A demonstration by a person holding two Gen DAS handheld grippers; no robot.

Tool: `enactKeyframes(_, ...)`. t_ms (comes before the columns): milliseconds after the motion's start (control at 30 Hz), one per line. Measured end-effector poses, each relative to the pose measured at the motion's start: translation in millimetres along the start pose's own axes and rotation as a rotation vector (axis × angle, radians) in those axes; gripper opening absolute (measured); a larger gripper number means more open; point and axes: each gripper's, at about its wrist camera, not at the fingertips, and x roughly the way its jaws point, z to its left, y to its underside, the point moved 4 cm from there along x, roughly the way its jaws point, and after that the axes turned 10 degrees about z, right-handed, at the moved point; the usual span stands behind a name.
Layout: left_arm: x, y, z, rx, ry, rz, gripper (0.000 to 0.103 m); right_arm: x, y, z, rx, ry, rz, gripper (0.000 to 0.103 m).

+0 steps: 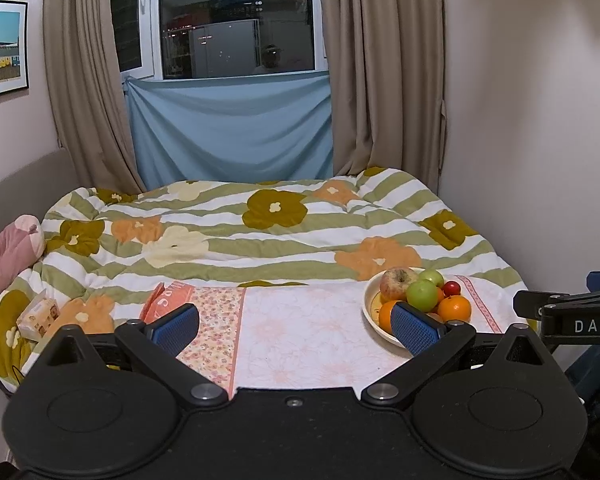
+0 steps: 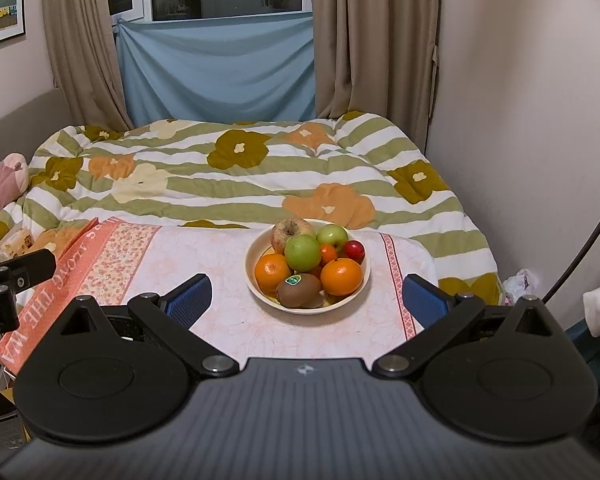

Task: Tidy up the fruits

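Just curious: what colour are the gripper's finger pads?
Blue pads, clearest in the right wrist view.

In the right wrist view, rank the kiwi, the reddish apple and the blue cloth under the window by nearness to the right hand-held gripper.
From the right hand-held gripper:
1. kiwi, bowl's front edge.
2. reddish apple, bowl's back.
3. blue cloth, far wall beyond the bed.

A bed (image 2: 260, 184) carries everything; over it spreads a quilt (image 1: 228, 236) striped green and white with large orange, olive and cream flowers; on the near part of the quilt lies a pale pink floral cloth (image 2: 228, 280) with an orange lettered border at its left edge; a cream bowl (image 2: 256, 284) of fruit stands on that cloth, toward its right side; at the bed's left edge rest a pink plush toy (image 1: 8, 252) and a small printed packet (image 1: 36, 316), possibly tissues, just beside the quilt's near-left corner.
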Motion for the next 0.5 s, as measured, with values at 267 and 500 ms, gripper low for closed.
enactKeyframes(267,1.5,0.0,2.2,-0.005,0.001,-0.002,0.103,1.2,-0.5,-1.0,0.0,-0.002,0.001,0.103)
enactKeyframes(500,2.2,0.5,2.6,-0.008,0.002,-0.002,0.103,2.9,-0.4,0.9,0.0,-0.001,0.0,0.103)
